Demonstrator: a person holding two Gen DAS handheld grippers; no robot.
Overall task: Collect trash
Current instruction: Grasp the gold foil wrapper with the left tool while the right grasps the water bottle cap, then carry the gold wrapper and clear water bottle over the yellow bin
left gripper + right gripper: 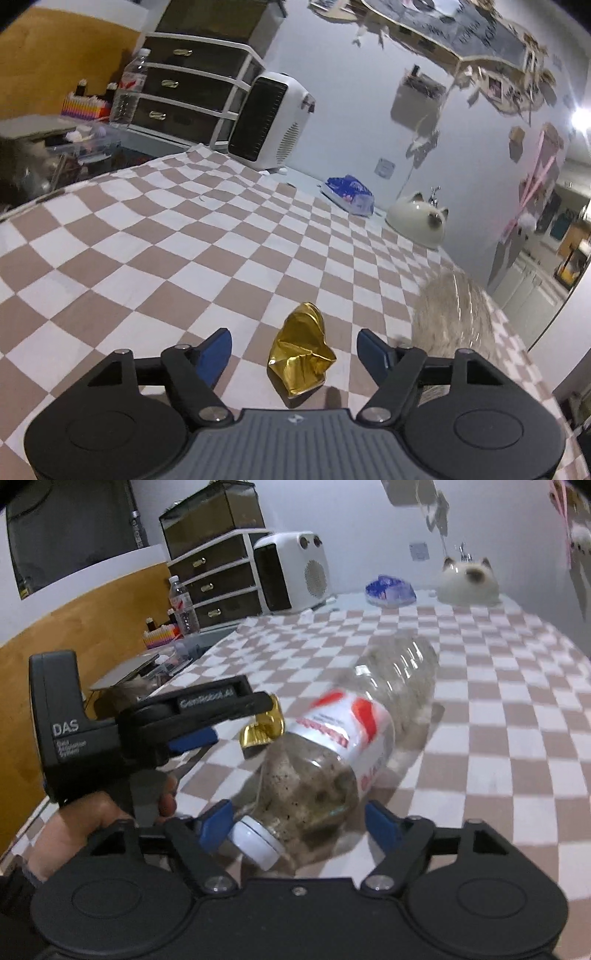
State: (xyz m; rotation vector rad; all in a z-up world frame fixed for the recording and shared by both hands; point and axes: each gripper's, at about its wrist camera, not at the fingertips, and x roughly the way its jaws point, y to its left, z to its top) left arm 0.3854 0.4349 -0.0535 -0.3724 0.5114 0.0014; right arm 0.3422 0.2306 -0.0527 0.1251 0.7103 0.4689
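A crumpled gold foil wrapper (301, 352) lies on the checkered tablecloth (147, 258), between the open fingers of my left gripper (293, 350), which do not touch it. It also shows in the right wrist view (263, 728) under the left gripper (207, 723). A dirty clear plastic bottle (332, 753) with a red and white label and white cap lies on its side, cap end toward me, between the open fingers of my right gripper (299, 821). The bottle shows blurred in the left wrist view (454, 314).
At the table's far end stand a white heater (267, 123), a drawer unit (192, 85), an upright water bottle (129, 90), a blue and white packet (349, 194) and a white cat-shaped dish (419, 219). Clutter sits to the far left.
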